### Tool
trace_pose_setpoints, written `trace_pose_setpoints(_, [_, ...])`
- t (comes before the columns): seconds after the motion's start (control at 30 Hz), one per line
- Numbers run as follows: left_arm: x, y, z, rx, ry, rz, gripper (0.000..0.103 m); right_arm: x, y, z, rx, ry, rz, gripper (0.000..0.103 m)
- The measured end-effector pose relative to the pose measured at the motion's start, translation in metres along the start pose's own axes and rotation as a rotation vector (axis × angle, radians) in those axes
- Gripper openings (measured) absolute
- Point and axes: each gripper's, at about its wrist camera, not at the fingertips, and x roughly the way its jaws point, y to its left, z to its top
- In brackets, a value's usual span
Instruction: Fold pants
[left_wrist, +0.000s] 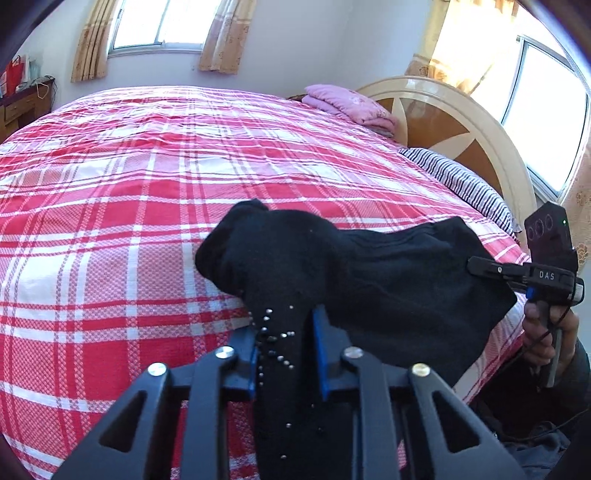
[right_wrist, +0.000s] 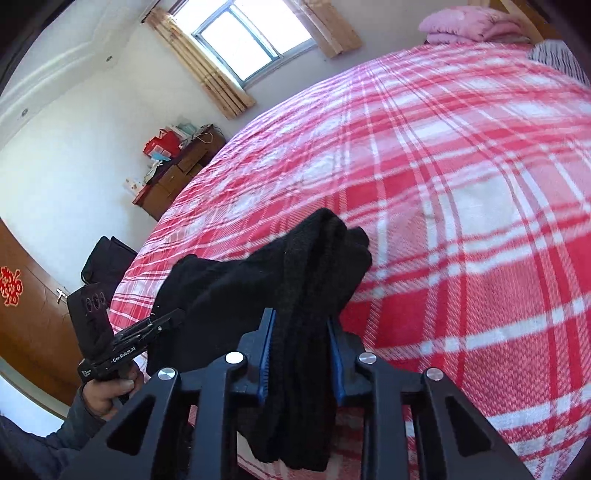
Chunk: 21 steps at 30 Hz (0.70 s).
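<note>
Gripping bunched cloth: left tool (left_wrist: 286, 354), blue pads closed on a stud-dotted part of the black knit pants (left_wrist: 388, 273). Right tool (right_wrist: 301, 354) likewise clamped on a thick fold of them. Pants stretch between both tools at the near edge of the red-and-white plaid bed (left_wrist: 147, 184).

Both claws (left_wrist: 286, 354) (right_wrist: 301, 354) clamped, angled downward.
</note>
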Motion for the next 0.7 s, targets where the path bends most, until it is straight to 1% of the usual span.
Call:
trace_pose_setpoints(0.07, [-0.002,0.004,0.006,-0.017,0.011,-0.022,0.018,0.001,0.009,0.010,-0.021,-0.006,0.011,0.027])
trace_pose_setpoints(0.17, [-0.010,0.015,0.018,-0.061,0.005,-0.060,0.017,0.005,0.024,0.027,-0.052,-0.010,0.024,0.026])
trace_pose_setpoints(0.27, [-0.023,0.025,0.033,-0.053,-0.025,-0.044,0.015,0.020,0.044,0.047,-0.094,-0.006,0.034,0.026])
trace_pose_setpoints(0.33, [-0.036,0.038,0.041,-0.058,-0.055,-0.019,0.015,0.033,0.058,0.059,-0.112,0.005,0.048,0.026])
trace_pose_setpoints(0.43, [-0.055,0.065,0.046,-0.092,-0.091,0.020,0.014,0.063,0.087,0.081,-0.159,0.027,0.085,0.026])
trace_pose_setpoints(0.57, [-0.082,0.104,0.043,-0.130,-0.131,0.103,0.014,0.118,0.134,0.109,-0.232,0.058,0.150,0.026])
trace_pose_setpoints(0.63, [-0.095,0.124,0.040,-0.160,-0.150,0.155,0.014,0.142,0.152,0.116,-0.263,0.067,0.171,0.026])
trace_pose_setpoints(0.7, [-0.102,0.142,0.036,-0.187,-0.165,0.197,0.014,0.173,0.167,0.119,-0.274,0.098,0.180,0.026])
